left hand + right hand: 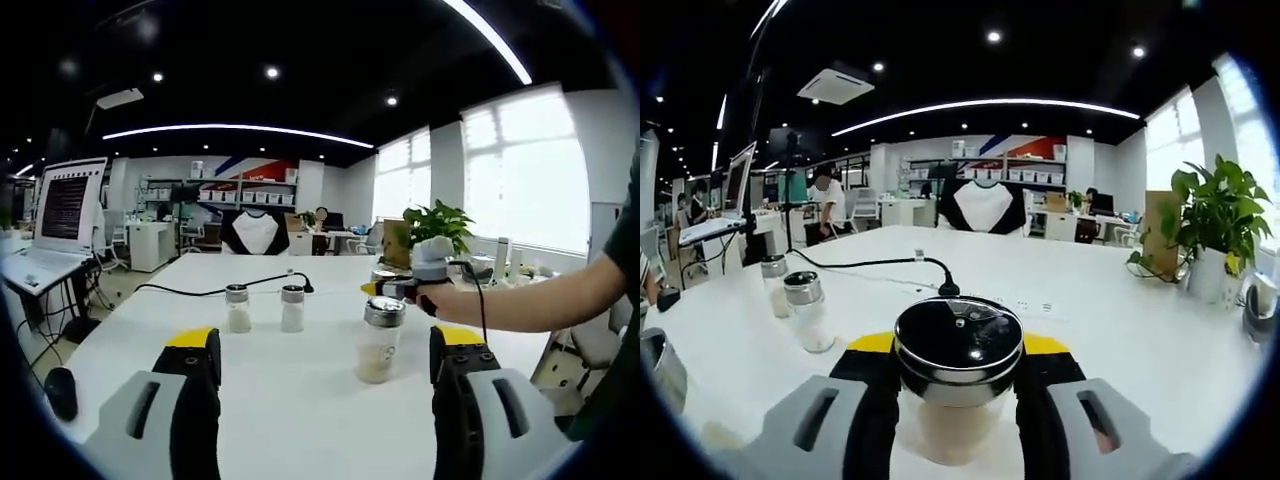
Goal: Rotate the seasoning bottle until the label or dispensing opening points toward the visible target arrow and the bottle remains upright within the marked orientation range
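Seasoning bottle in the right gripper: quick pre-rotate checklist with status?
1. Bottle between the jaws: ok. The seasoning bottle sits between the right gripper jaws.
2. Jaws closed on the glass: cannot tell; contact isn't clear in the right gripper view.
3. Bottle upright: ok, lid level on the table.
4. Target arrow or orientation marks located: cannot tell, none made out.
5. Neighbours clear of the turn: ok. The two small shakers stand apart, to the side.
6. Left gripper clear: ok, open and holding nothing, short of the bottle.
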Demonstrator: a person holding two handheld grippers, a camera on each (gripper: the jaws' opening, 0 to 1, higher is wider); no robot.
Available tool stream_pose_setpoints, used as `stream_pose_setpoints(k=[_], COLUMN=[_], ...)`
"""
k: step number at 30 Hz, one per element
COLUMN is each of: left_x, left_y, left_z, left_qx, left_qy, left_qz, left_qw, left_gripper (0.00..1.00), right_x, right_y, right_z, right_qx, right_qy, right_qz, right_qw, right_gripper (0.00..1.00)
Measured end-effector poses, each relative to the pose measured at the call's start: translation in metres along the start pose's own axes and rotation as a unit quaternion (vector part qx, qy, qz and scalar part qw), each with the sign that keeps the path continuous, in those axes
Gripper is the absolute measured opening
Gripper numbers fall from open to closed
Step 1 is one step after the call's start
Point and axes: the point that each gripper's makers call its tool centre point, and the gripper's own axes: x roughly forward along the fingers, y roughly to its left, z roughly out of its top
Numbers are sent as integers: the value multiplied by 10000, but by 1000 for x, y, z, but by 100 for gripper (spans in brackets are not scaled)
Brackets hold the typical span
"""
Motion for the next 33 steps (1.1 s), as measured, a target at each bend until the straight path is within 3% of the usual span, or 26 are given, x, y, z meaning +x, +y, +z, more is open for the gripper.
stream_pose_setpoints(k=[14, 25, 33], left_x=[3, 4, 2], left_y=[-3, -7, -8], left_z=[-1, -2, -4], left_qx=[21, 2, 49], left_qy=[27, 27, 31], left_qz=[-24, -80, -90], left_qw=[10000, 10000, 9999], left_gripper=[91, 90, 91], right_x=[-22, -61, -87], right_y=[6, 13, 19], right_z=[6, 5, -5], right_qx=[125, 138, 299], right_qy=[-214, -268, -223], right_qz=[140, 168, 230], right_qw=[9996, 9994, 9990], right_gripper=[42, 42, 42])
